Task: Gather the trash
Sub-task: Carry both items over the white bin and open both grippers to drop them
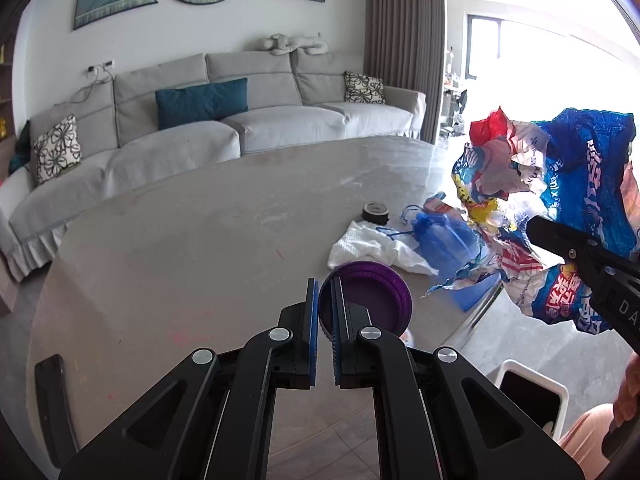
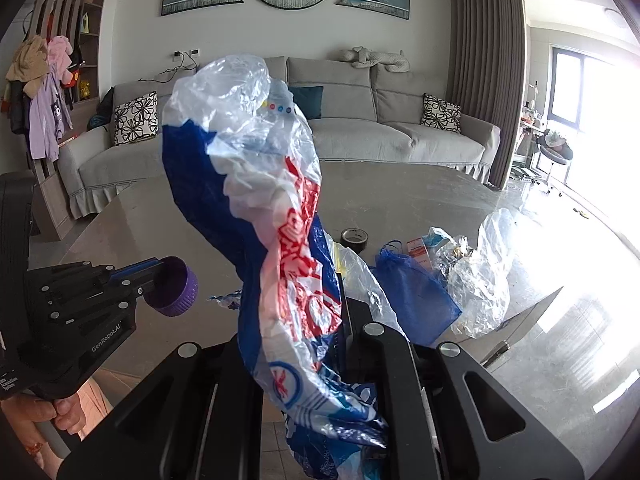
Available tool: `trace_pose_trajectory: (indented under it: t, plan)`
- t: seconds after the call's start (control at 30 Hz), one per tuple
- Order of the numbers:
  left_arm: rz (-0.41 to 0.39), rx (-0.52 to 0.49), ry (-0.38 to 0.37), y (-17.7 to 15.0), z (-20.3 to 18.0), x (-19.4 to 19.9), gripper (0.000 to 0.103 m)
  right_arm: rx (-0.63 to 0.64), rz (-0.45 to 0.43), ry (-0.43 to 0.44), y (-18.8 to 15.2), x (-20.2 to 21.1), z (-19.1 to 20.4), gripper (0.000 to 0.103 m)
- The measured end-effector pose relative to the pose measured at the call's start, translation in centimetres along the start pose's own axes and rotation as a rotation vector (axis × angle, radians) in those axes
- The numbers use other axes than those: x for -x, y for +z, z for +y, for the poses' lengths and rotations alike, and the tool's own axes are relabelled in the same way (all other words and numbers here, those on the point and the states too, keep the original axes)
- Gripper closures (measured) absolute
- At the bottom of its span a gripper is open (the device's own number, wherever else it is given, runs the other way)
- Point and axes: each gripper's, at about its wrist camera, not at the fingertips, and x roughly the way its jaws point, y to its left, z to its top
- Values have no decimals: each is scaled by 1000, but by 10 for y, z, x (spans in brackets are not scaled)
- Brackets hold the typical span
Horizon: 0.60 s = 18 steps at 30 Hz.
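Left wrist view: left hand-held gripper (image 1: 325,304) clamps a purple cap (image 1: 376,300); right hand-held gripper (image 2: 344,320) grips a plastic bag (image 2: 280,240).

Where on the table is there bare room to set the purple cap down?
Bare: the broad table stretch between the sofa side and the tape roll. Crowded: the right edge, with white cloth, blue mesh bag, clear crumpled plastic. The left gripper holds the purple cap; the right gripper holds the plastic bag.

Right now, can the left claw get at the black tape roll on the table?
Probably not: the left claw is shut on a purple plastic cap, so it can't grasp the black tape roll.
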Motion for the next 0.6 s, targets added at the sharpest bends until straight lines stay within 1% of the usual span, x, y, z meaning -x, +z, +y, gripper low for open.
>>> trace_pose_trajectory:
  t: [0.17,0.27,0.4,0.5,0.6]
  plan:
    - [-20,-86,-105,-3,-57,19,98,-57,2,-93,-24,41,-33,90]
    - [-17,-143,-174,-11,-96,25,98,-109,11,-159,-46,65,-53,90]
    - [11,-219,-292,-34,-149,26,98,-187,44,-247,-83,91,-80,90]
    - [18,-308,-341,-55,-188,26,98,-252,71,-292,-110,105,-101,90]
    - [21,-367,-397,-73,-214,26,98,-291,79,-330,-132,117,-112,90]
